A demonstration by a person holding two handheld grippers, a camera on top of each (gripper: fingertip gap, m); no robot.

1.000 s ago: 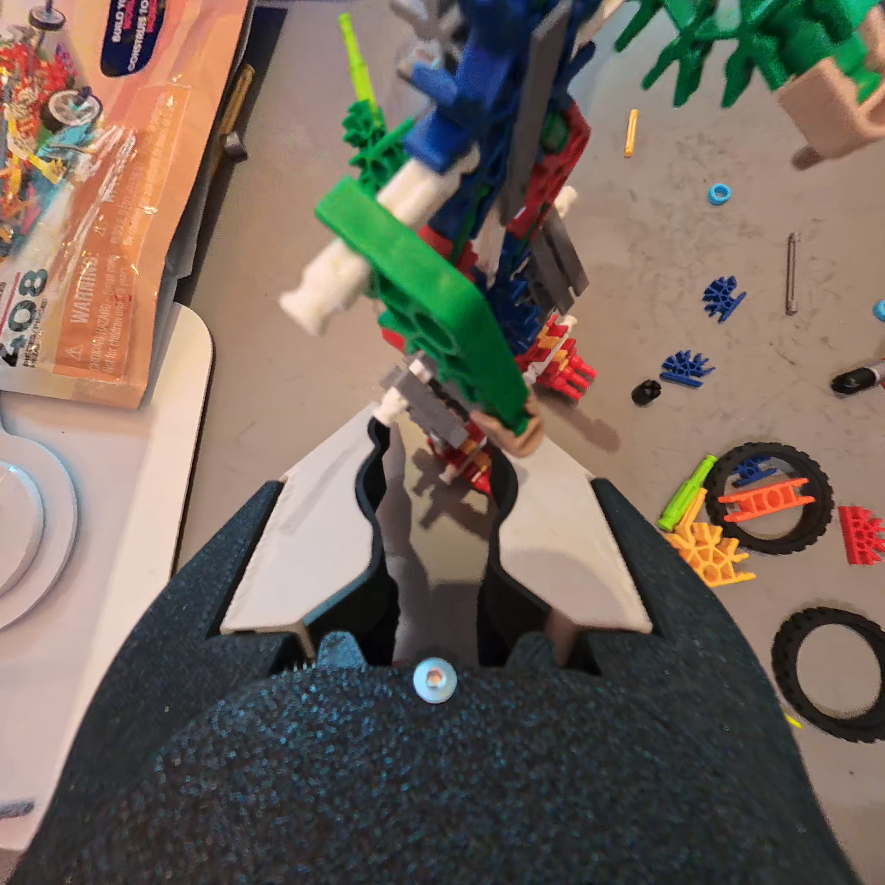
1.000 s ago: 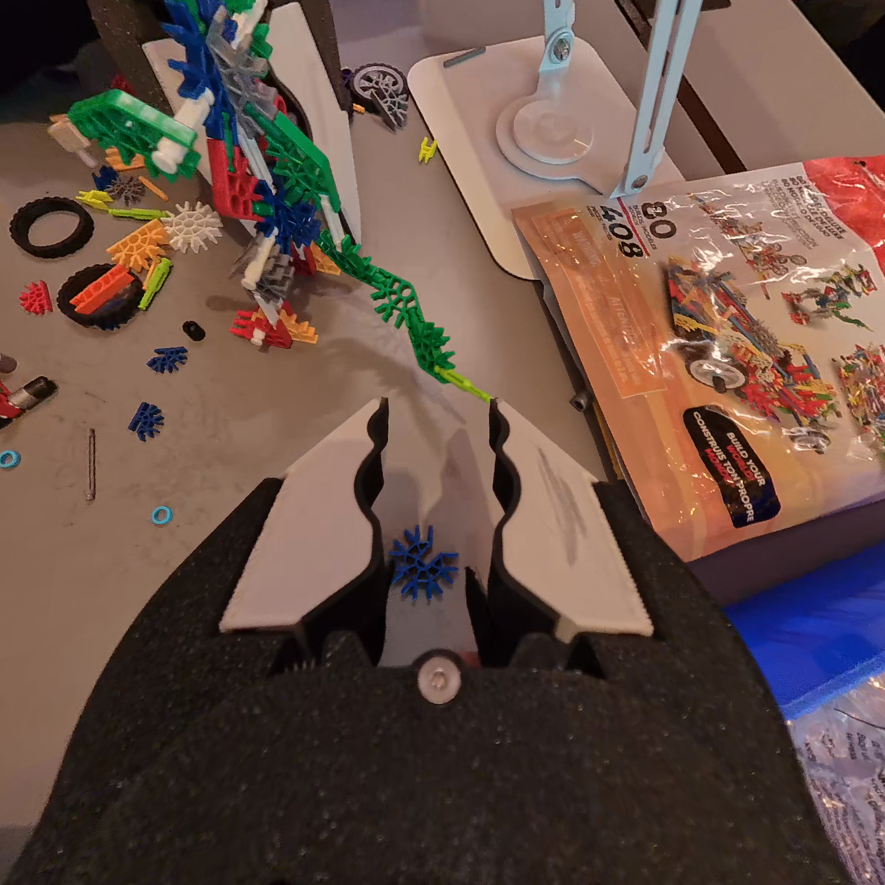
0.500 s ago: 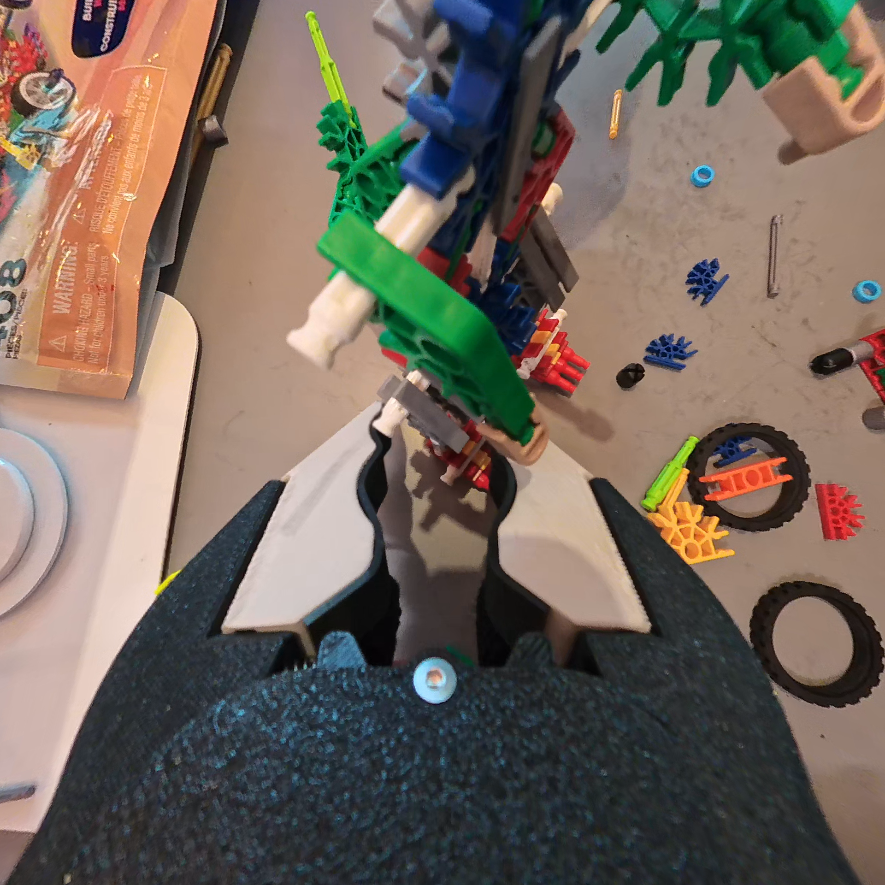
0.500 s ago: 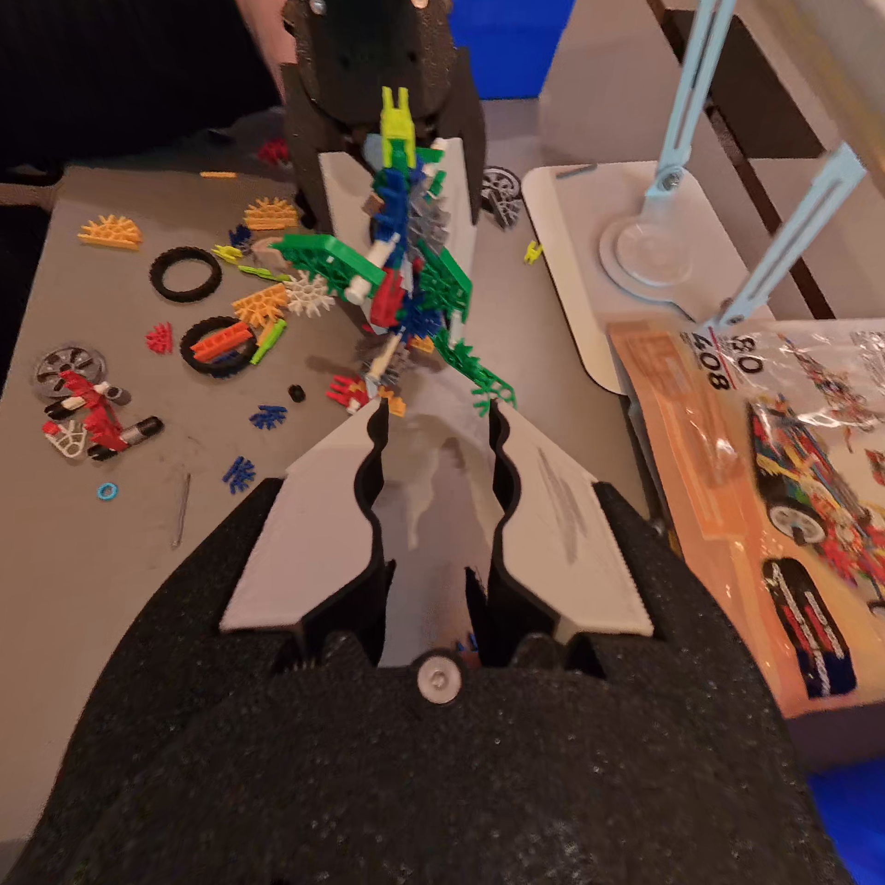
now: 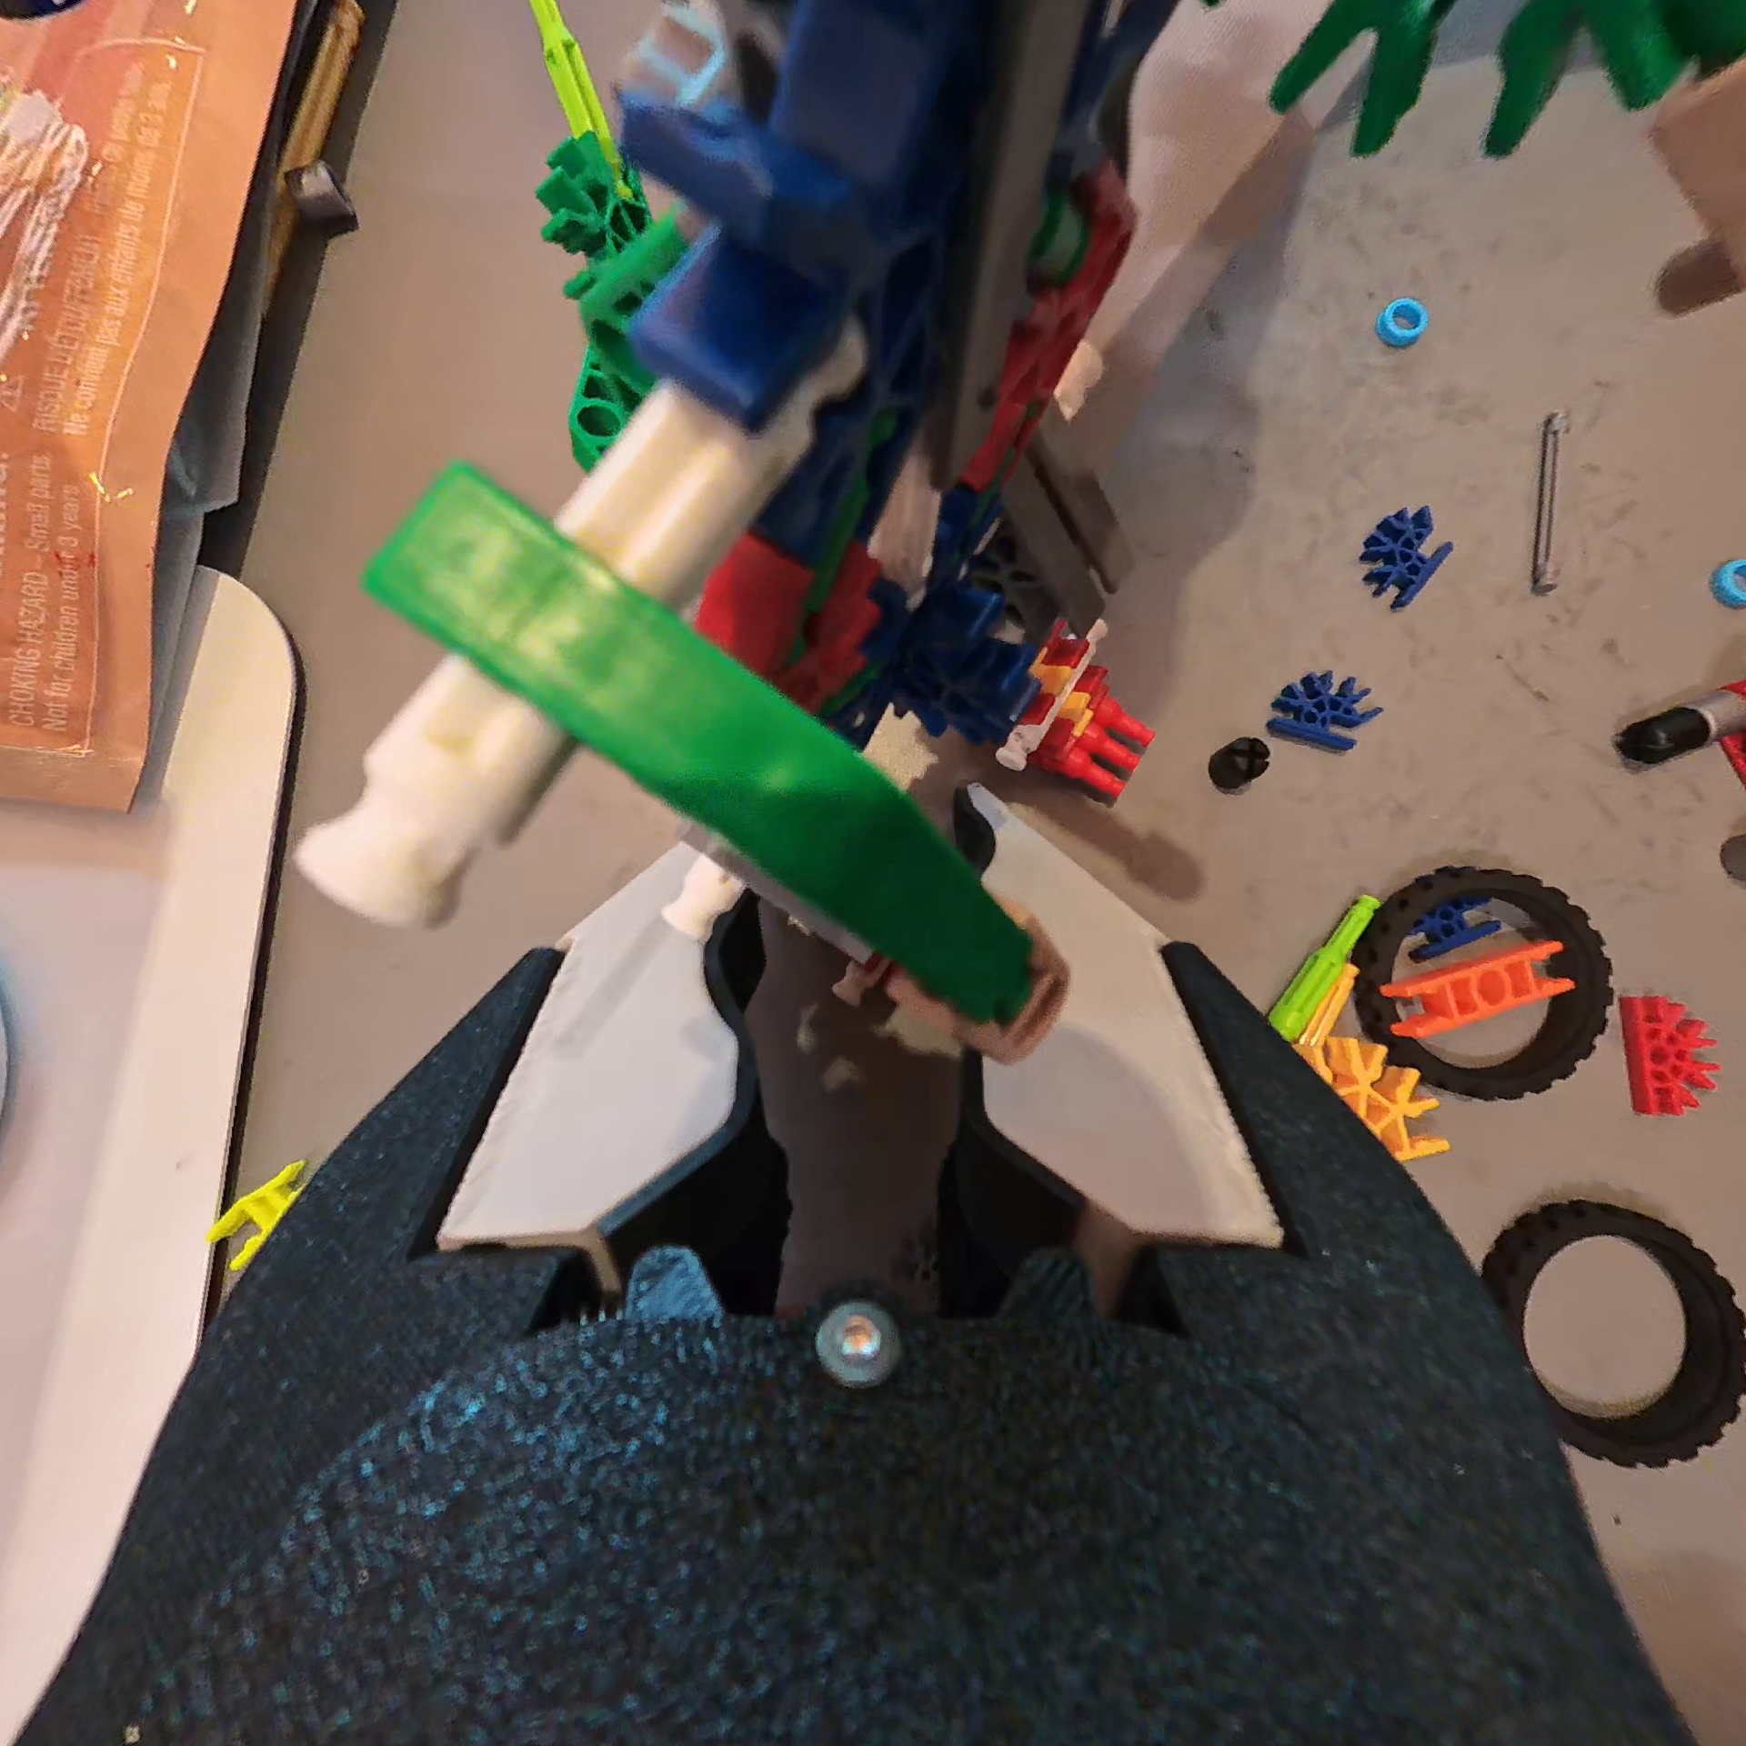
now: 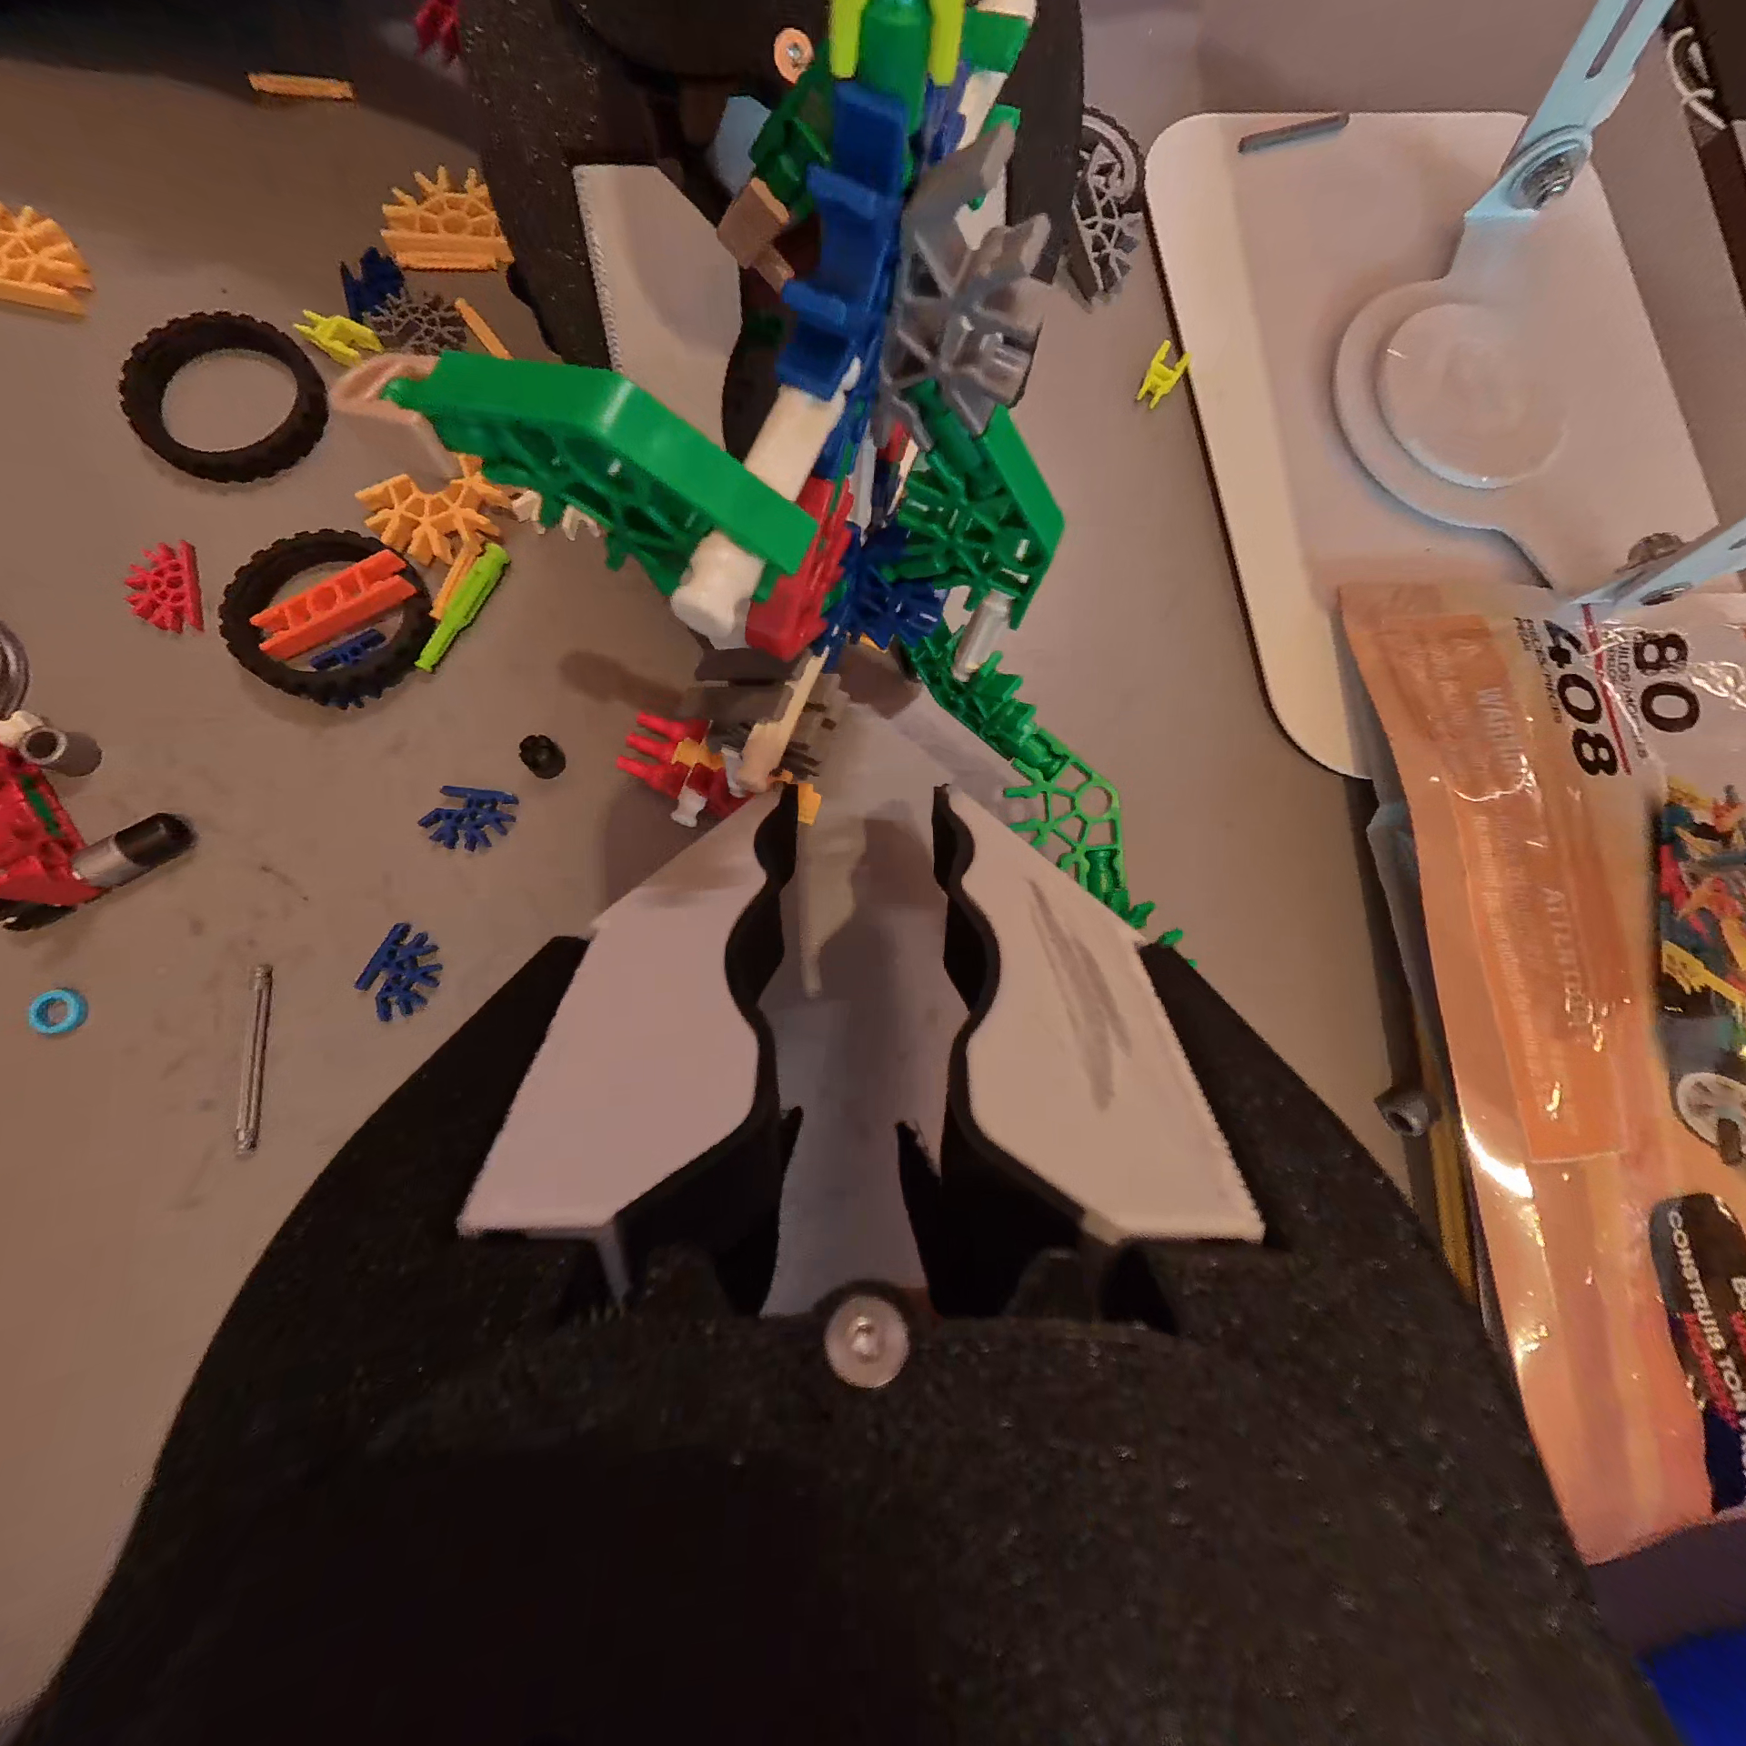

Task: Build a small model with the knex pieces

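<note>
Left wrist view first: our left gripper (image 5: pixel 850 879) appears clenched on the lower grey-and-white end of the multicoloured plastic rod-and-connector model (image 5: pixel 850 312), which rises from the tips over the grey table (image 5: pixel 1323 283). Since a second ago that model has swung in on us: its flat green curved plate (image 5: pixel 680 709) now lies across the fingertips instead of ending just ahead of them, and the thick white rod (image 5: pixel 453 756) beside it looms larger and blurred. The black rubber tyre with an orange piece inside (image 5: pixel 1587 983) sits right of the model, and the orange cellophane-wrapped box (image 5: pixel 85 472) has slid farther out to its left. Over to the right wrist view: our right gripper (image 6: pixel 864 822) is released and empty, its tips just short of the model's red pronged foot (image 6: pixel 671 756) and beside the green spiky connector chain (image 6: pixel 1068 803) trailing from the model's right. A second ago we stood well back with a blue snowflake piece under the fingers; now that piece is gone from view and the model fills the frame ahead, the left gripper behind it.
</note>
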